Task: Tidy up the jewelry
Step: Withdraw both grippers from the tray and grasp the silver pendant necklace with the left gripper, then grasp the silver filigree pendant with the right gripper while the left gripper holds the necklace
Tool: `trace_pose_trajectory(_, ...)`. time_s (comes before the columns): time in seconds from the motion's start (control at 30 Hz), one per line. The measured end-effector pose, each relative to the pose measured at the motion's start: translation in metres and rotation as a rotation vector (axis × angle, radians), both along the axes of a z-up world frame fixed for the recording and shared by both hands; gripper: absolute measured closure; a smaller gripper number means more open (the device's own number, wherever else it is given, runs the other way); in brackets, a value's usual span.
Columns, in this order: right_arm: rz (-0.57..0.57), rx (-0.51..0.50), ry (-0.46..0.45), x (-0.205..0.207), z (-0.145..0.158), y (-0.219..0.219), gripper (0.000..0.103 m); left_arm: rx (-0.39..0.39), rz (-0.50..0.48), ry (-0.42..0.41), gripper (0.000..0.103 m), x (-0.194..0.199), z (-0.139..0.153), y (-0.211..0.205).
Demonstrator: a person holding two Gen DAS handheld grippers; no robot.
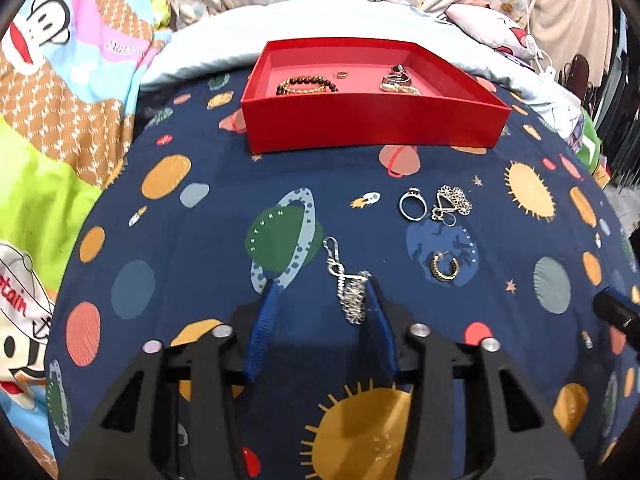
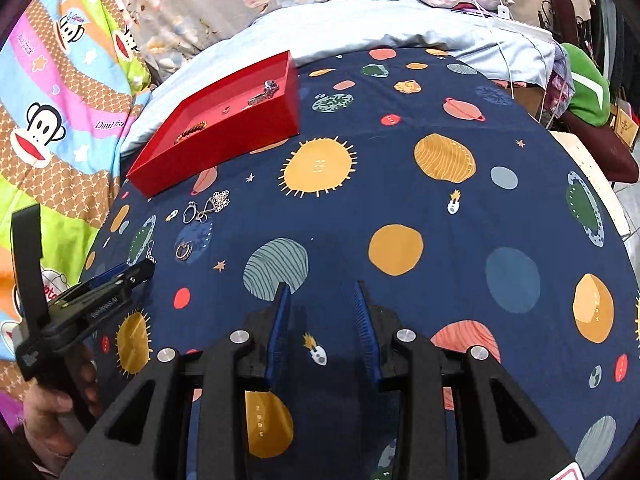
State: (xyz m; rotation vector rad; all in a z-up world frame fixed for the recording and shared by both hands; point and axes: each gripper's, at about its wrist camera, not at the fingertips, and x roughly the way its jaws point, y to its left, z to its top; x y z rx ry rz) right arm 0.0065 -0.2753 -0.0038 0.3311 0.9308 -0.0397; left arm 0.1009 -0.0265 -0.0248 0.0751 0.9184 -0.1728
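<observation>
A red box (image 1: 372, 130) stands at the far side of the planet-print sheet; it also shows in the right wrist view (image 2: 224, 148). It holds a bead bracelet (image 1: 306, 85), a small ring (image 1: 341, 75) and a heap of other pieces (image 1: 396, 80). On the sheet lie a silver ring (image 1: 412, 203), a flower earring (image 1: 452, 202), a gold hoop (image 1: 443, 267) and a silver chain earring (image 1: 347, 280). My left gripper (image 1: 322, 286) is open, its right finger (image 1: 378, 304) touching the chain earring. My right gripper (image 2: 320, 286) is open and empty over bare sheet.
The left gripper and the hand holding it show at the left of the right wrist view (image 2: 80, 300). A monkey-print quilt (image 1: 60, 100) lies to the left. A light blue blanket (image 2: 400, 20) and pillows lie behind. The bed edge is at the right (image 2: 592, 168).
</observation>
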Motion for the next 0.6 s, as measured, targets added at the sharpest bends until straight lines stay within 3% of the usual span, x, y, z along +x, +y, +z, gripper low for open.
trace_pose_trajectory(0.07, 0.007, 0.002, -0.002, 0.002, 0.001, 0.001, 0.071, -0.004, -0.009, -0.009, 0.076, -0.001, 0.001, -0.001)
trace_pose_trajectory(0.1, 0.014, 0.006, -0.004, 0.004, 0.002, 0.003, 0.071, -0.011, -0.016, -0.012, 0.089, -0.001, 0.001, 0.000)
trace_pose_trajectory(0.13, 0.020, 0.009, -0.007, 0.005, 0.001, 0.005, 0.071, -0.016, -0.020, -0.011, 0.095, 0.000, 0.001, 0.000)
trace_pose_trajectory(0.43, 0.125, 0.031, -0.013, 0.029, 0.002, 0.041, 0.071, -0.141, -0.042, 0.030, 0.098, 0.000, 0.004, 0.016)
trace_pose_trajectory(0.6, 0.191, 0.028, -0.022, 0.049, 0.003, 0.069, 0.071, -0.159, -0.036, 0.019, 0.098, -0.002, 0.014, 0.023)
